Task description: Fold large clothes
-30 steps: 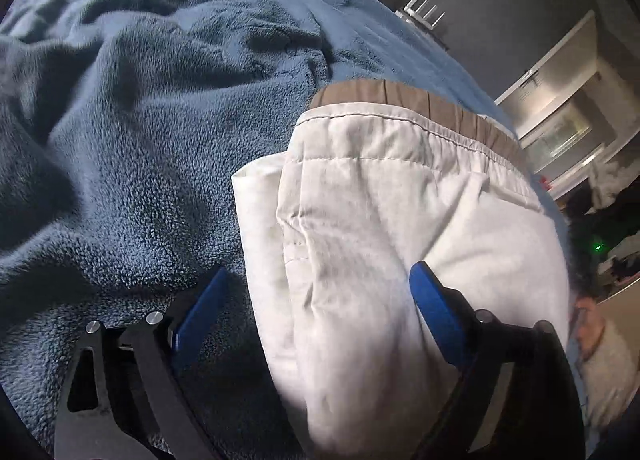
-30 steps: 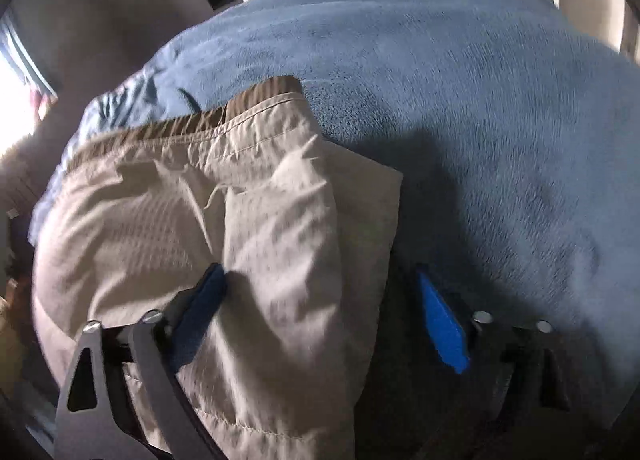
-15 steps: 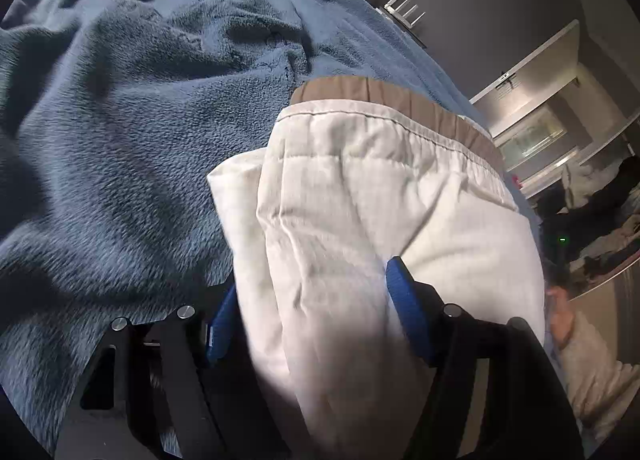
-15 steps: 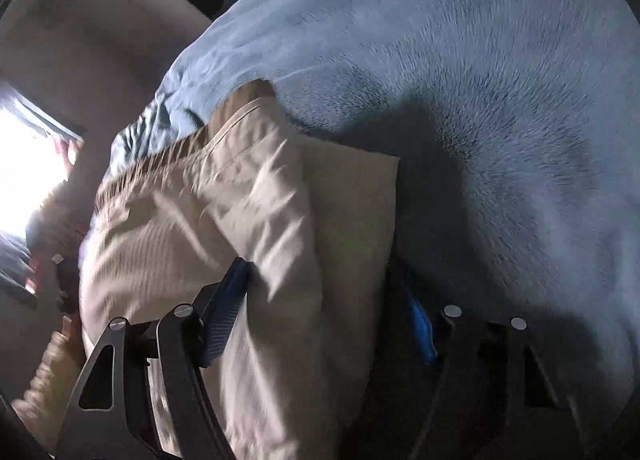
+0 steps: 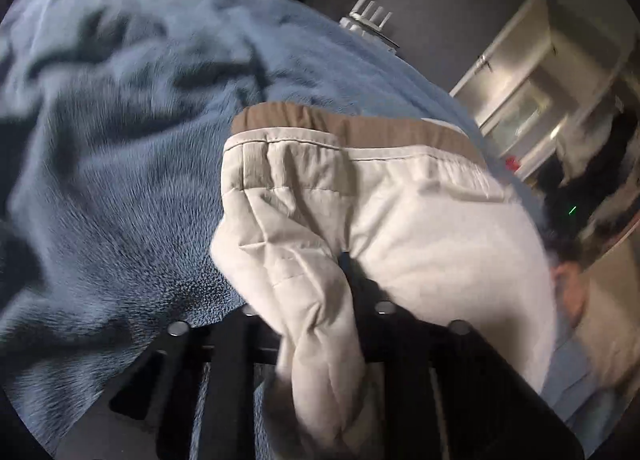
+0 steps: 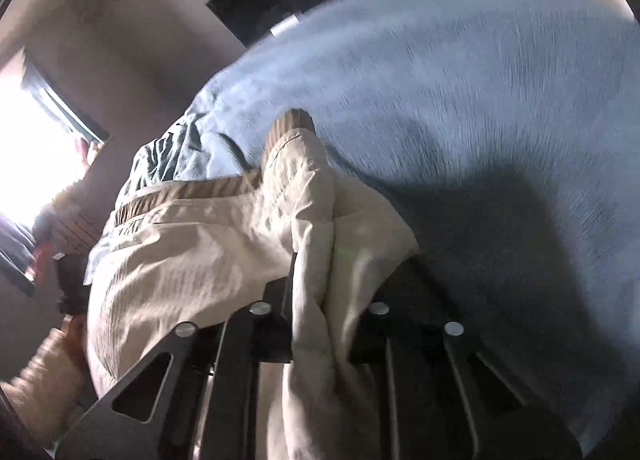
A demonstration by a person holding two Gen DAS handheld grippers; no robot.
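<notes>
Hand-held gripper (image 5: pixel 320 292) amid trousers (image 5: pixel 420 228), blue blanket (image 5: pixel 120 180) around

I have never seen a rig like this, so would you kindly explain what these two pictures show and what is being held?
A person holds a two-finger gripper in each hand, and each carries a fisheye camera looking along its fingers. One picture comes from the left gripper, the other from the right gripper. A pair of cream trousers with a brown waistband lies on a blue fleece blanket. Both sets of jaws have just closed, each pinching a bunched fold of the trousers at opposite sides, ready for folding.
</notes>
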